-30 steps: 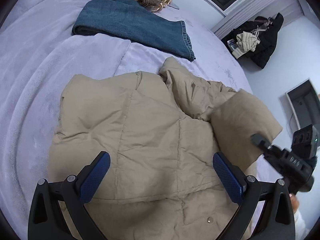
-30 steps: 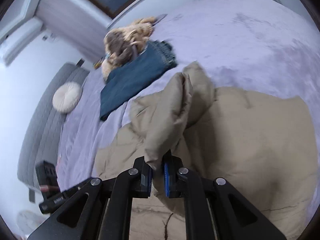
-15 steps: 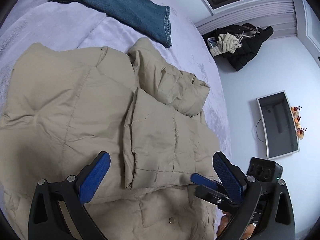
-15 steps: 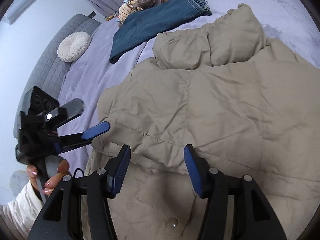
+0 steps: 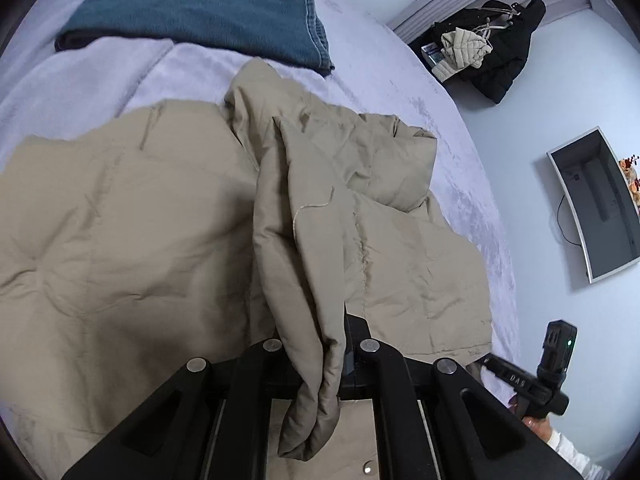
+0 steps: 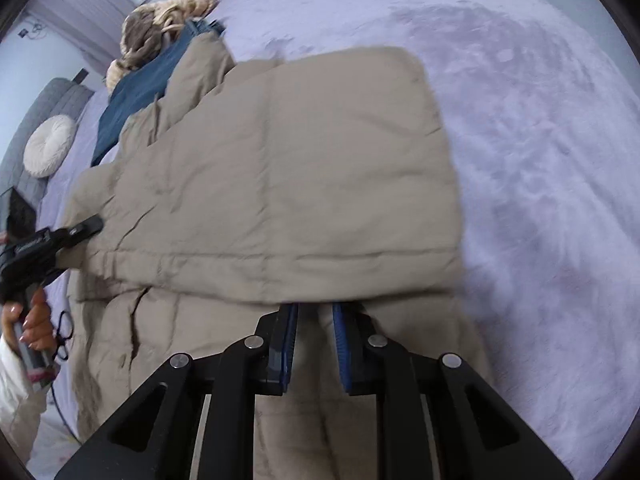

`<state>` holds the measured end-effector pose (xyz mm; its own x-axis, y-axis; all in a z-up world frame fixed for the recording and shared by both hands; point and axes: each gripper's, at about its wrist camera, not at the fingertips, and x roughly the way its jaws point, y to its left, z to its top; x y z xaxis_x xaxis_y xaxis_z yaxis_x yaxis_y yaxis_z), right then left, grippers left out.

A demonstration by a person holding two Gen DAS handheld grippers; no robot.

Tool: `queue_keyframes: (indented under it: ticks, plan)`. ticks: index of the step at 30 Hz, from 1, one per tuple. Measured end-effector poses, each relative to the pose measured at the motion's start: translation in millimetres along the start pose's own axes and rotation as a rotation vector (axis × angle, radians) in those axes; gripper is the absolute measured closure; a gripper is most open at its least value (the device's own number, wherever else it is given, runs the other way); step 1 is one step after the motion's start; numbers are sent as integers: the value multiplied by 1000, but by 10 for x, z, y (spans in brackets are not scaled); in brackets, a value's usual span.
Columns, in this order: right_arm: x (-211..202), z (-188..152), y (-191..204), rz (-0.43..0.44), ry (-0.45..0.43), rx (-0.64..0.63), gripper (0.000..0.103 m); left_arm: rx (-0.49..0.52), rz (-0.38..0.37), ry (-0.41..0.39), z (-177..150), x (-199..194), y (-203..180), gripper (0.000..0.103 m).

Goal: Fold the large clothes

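Your left gripper, which hung wide open over the beige puffer jacket half a second ago, now has its jaws clamped on a fold of the jacket's fabric and lifts it off the garment. Your right gripper has narrowed its jaws to a small gap and holds nothing, sitting just at the near edge of the folded-over panel. The jacket lies on the lavender bed, just nearer you than the folded jeans. The next fold looks begun.
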<state>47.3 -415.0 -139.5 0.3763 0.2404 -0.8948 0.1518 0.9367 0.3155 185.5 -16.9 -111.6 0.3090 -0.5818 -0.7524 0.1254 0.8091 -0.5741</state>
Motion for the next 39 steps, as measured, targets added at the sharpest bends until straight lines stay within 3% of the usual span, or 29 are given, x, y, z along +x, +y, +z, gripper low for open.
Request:
queue_keyframes:
  ticks: [4, 9, 11, 12, 14, 15, 16, 19, 20, 22, 24, 25, 27, 30, 33, 39]
  plan:
    - [-84, 230, -140, -93, -89, 11, 89, -20, 57, 32, -72, 22, 188, 94]
    - [230, 265, -194, -131, -36, -15, 90, -1, 130, 45, -222, 199, 327, 92]
    - [287, 268, -248, -118, -29, 4, 90, -13, 159, 29, -240, 141, 355, 87]
    - [275, 271, -245, -116, -31, 12, 90, -7, 187, 20, -238, 99, 350, 79]
    - [220, 271, -218, -112, -26, 4, 87, 14, 250, -4, -235, -10, 343, 47]
    - [179, 262, -210, -100, -16, -4, 86, 26, 280, -25, -242, -92, 345, 21]
    - [130, 250, -200, -91, 1, -10, 85, 38, 308, -57, -246, -185, 342, 17]
    - [-50, 132, -190, -59, 39, -7, 55, 60, 355, -82, -207, -350, 350, 19]
    - [-136, 81, -204, -54, 35, 4, 44, 66, 366, -96, -197, -401, 356, 24]
    - [-305, -9, -230, -60, 11, 23, 43, 93, 370, -89, -163, -445, 344, 69]
    - [-482, -52, -293, -95, -45, 59, 44, 118, 343, -79, -145, -477, 318, 82]
    - [-552, -42, -336, -105, -76, 80, 45, 137, 321, -84, -138, -473, 260, 82]
    - [-617, 65, -413, -84, -118, 118, 91, 183, 274, -88, -119, -414, 95, 82]
    - [-484, 279, -348, -20, -109, 98, 94, 229, 285, -64, -98, -165, -70, 82]
    - [-153, 443, -162, -47, -70, 10, 94, 222, 378, -6, -117, 188, 56, 82]
    - [346, 522, -203, -83, -25, -4, 99, 194, 373, 0, -106, 395, 216, 82]
